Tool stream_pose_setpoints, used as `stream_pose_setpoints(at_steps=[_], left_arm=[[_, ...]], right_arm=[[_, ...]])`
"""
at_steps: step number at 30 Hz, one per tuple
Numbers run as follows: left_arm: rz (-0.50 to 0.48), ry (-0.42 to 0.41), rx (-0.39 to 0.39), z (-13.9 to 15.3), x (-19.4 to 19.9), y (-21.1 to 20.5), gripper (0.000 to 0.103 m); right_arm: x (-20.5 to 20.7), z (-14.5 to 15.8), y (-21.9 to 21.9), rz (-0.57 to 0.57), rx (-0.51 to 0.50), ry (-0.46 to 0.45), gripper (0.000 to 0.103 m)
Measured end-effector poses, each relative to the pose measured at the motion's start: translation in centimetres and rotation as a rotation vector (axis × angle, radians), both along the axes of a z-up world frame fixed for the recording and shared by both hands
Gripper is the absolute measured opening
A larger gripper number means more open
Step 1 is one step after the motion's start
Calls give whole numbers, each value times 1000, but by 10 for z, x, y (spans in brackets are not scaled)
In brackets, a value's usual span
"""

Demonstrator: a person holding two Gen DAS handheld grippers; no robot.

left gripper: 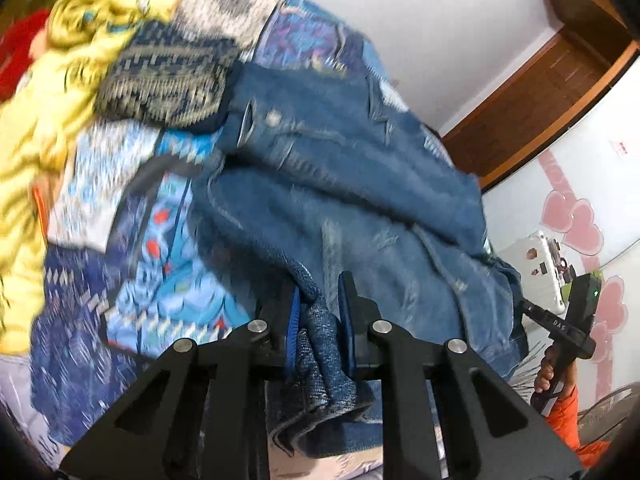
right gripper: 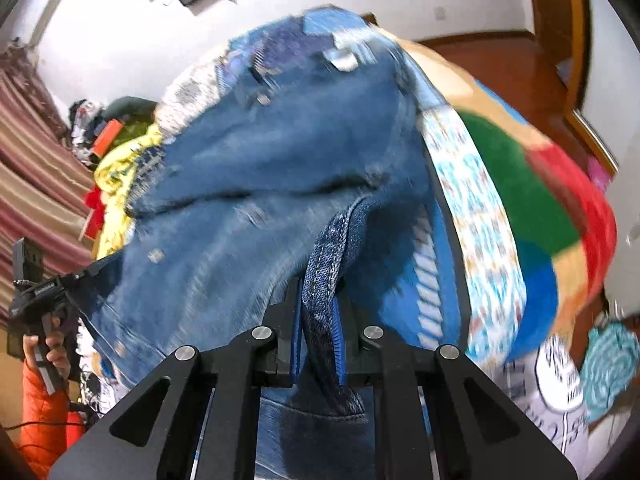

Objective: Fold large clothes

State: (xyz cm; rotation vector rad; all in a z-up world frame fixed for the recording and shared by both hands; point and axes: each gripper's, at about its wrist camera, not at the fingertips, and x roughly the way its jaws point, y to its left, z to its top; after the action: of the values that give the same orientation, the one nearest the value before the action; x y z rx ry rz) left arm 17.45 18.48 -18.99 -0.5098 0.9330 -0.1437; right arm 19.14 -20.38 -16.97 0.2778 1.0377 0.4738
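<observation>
Left wrist view, left tongs (left gripper: 318, 320) angled down clamping denim jacket (left gripper: 340, 184) hem, right tongs (right gripper: 320, 320) likewise.

Blurred denim jacket (left gripper: 340, 168), perhaps hiding bedding

Wrist views — close, downward, sharing denim jacket (left gripper: 340, 184)

One denim jacket (left gripper: 352, 184), one yellow garment (left gripper: 36, 128), one patterned blue bedspread (left gripper: 132, 248), two tools (left gripper: 320, 308).
</observation>
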Motion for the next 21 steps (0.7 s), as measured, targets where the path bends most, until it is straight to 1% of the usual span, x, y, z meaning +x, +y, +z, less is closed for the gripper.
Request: stream_pose_setpoints(at_steps=[3,4,6,8,10,12,14,16,19,20,21], left_arm=[[5,-50,9,20,13,3,17],[8,-62,13,24,16,6,16],[19,-108,24,40,32,9,15],[40,-143,54,55,47,12,14],[62,-184,70,68,64,16,14],[90,-197,87,75,86,23,14],[125,-188,119,74,109,30,14],[157,-165,126,64,127,38,14],[206,-104,138,39,152,51,14],[217,-77,133,27,159,56,15],[222,-43,124,11,167,60,15]], right_arm=[[14,17,5,17,17,-48,12],[23,27,7,17,23,-77,11],[32,39,9,4,7,-133,11],[45,51,15,-3,-13,-190,11],[63,62,24,-23,-41,-244,11],[79,65,26,-43,-47,-262,11],[100,66,26,-73,-44,-265,11],[120,61,24,-110,-54,-259,11],[142,44,18,-143,-69,-214,11],[147,37,17,-147,-82,-199,11],[156,24,16,-152,-101,-171,11]])
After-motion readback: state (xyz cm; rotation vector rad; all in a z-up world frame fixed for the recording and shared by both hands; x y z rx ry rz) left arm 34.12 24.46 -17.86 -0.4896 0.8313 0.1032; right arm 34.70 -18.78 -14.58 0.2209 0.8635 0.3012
